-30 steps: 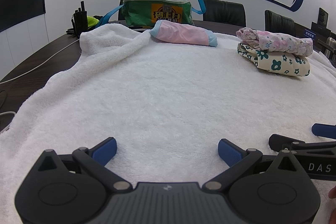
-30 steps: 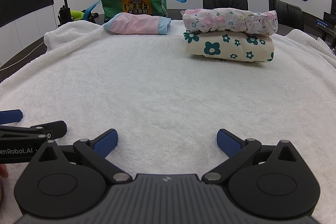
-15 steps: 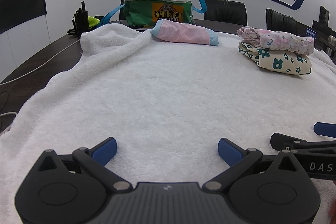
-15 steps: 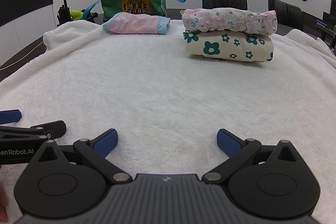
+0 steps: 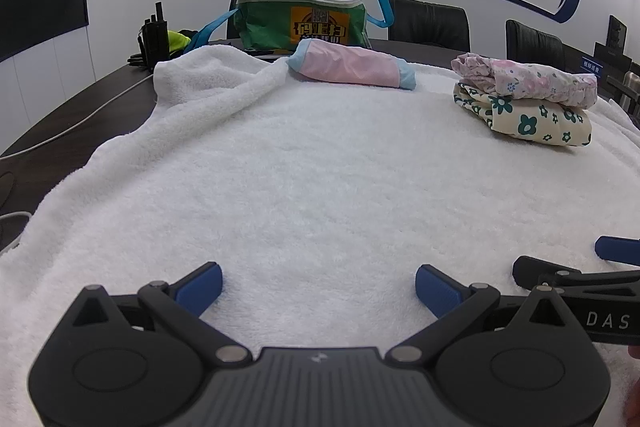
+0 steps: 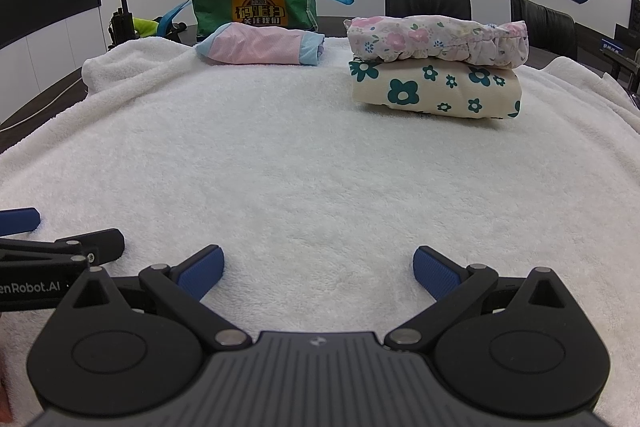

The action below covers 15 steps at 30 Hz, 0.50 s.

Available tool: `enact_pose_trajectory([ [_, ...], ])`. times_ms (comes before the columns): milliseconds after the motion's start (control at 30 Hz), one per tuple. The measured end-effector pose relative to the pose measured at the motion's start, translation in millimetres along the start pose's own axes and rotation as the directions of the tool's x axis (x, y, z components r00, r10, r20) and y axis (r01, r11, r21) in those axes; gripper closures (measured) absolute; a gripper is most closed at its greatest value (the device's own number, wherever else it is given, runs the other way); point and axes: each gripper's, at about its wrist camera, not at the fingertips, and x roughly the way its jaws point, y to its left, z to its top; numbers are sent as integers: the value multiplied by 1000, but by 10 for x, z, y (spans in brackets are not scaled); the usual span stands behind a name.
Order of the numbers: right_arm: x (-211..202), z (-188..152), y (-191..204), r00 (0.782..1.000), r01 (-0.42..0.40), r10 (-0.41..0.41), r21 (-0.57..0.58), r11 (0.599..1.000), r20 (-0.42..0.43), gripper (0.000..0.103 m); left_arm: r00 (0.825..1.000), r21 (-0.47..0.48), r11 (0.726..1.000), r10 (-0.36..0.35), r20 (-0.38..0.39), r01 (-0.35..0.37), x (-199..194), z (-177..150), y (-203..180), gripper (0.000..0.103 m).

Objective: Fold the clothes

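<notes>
A white towel (image 5: 320, 167) (image 6: 304, 155) covers the table. At its far side lies a folded pink garment with light blue ends (image 5: 352, 69) (image 6: 260, 45). To the right, a folded pink-flowered garment (image 5: 524, 81) (image 6: 436, 37) sits on top of a folded cream garment with green flowers (image 5: 536, 123) (image 6: 436, 91). My left gripper (image 5: 318, 285) hovers low over the near towel, open and empty. My right gripper (image 6: 318, 273) is beside it, also open with nothing between its fingers. Each gripper shows at the edge of the other's view.
A green bag (image 5: 300, 23) (image 6: 252, 7) with blue straps stands behind the towel, cloth poking out of its top. Black radios (image 5: 154, 35) stand at the far left on the dark table (image 5: 60, 119). Black chairs (image 5: 428, 23) line the far side. A cable (image 5: 80, 119) runs along the left.
Both views have shifted only slightly; the folded garments sit a little differently in frame. Both grippers stay open over the towel.
</notes>
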Motion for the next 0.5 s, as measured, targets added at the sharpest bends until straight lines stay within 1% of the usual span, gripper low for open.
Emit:
enact_pose_trajectory([
  [300,-9,-4,1,1000,0,0,7,1000,2,1,1000,2,1000,1,-2,-1,-21,24,-2,0],
  [400,-17,17,-3,1000,-11,11,1,1000,-10,0,1000,-31,999,-22,19,23,-170,109,63,7],
  [467,-54,82,-21,999,-40,40,13,999,-22,0,996,-67,996,-60,60,64,-298,243,161,5],
  [500,-99,143,-35,997,-70,71,28,997,-8,0,993,-92,992,-82,82,89,-363,350,237,5],
])
